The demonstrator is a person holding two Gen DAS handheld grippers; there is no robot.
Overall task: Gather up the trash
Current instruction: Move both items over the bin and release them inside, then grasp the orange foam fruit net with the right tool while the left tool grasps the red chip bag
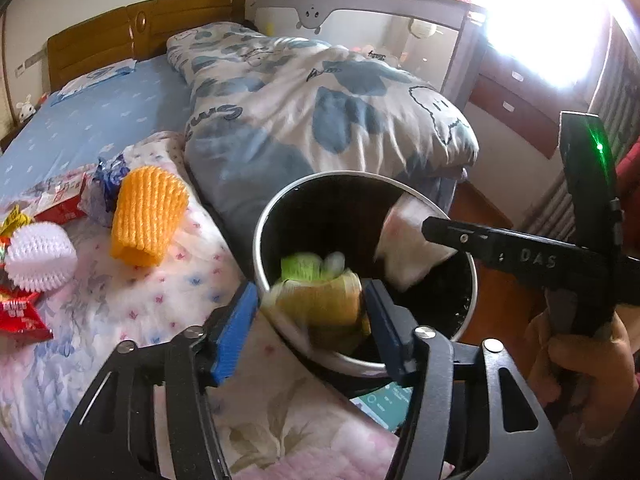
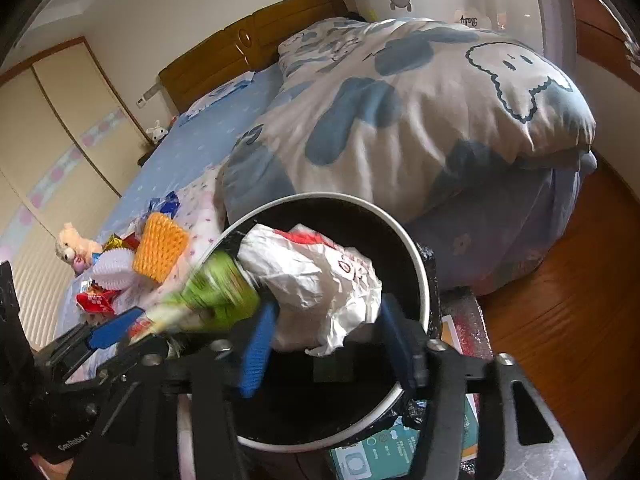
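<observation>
On the bed at left, an orange foam sleeve, a white foam net and red wrappers are left uncollected, while over the black-lined bin a blurred green-yellow wrapper is seen between the left gripper's parted jaws and crumpled white paper between the right gripper's parted jaws.

Daylight glare from the window; fisheye-bent edges, motion-blurred green wrapper.
</observation>
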